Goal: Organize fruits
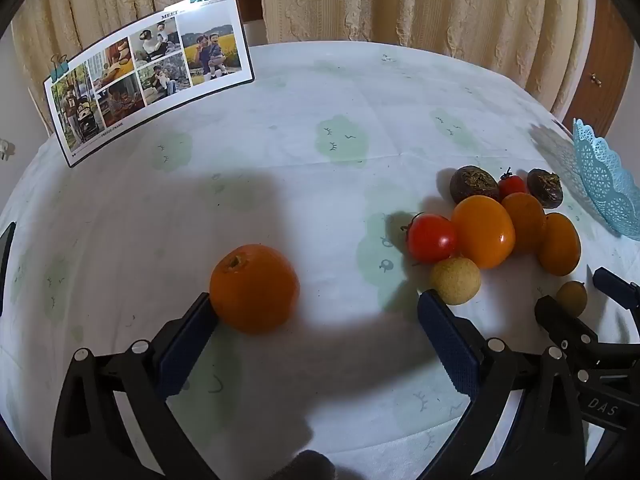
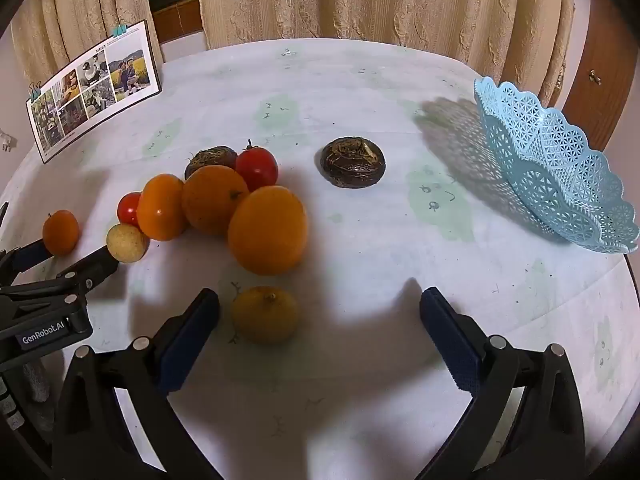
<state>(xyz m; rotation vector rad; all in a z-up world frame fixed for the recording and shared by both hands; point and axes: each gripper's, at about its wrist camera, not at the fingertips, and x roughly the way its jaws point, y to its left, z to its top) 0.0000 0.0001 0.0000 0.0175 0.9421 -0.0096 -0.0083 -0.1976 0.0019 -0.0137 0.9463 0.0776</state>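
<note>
My left gripper [image 1: 318,306] is open low over the table; an orange mandarin [image 1: 254,288] touches its left finger, inside the jaws. A pale round fruit [image 1: 455,280] sits at its right fingertip. Beyond lie a red tomato [image 1: 432,237], several orange fruits [image 1: 484,230] and two dark brown fruits [image 1: 474,183]. My right gripper [image 2: 320,306] is open and empty; a small yellow citrus [image 2: 265,314] lies between its fingers near the left one. A big orange fruit [image 2: 268,230] and a dark brown fruit [image 2: 353,162] lie ahead. A blue lace basket [image 2: 560,168] stands at the right.
A photo collage card [image 1: 148,80] with binder clips stands at the table's far left. Beige curtains hang behind the table [image 2: 360,80]. The basket [image 1: 604,184] tilts near the right table edge, next to a wooden door.
</note>
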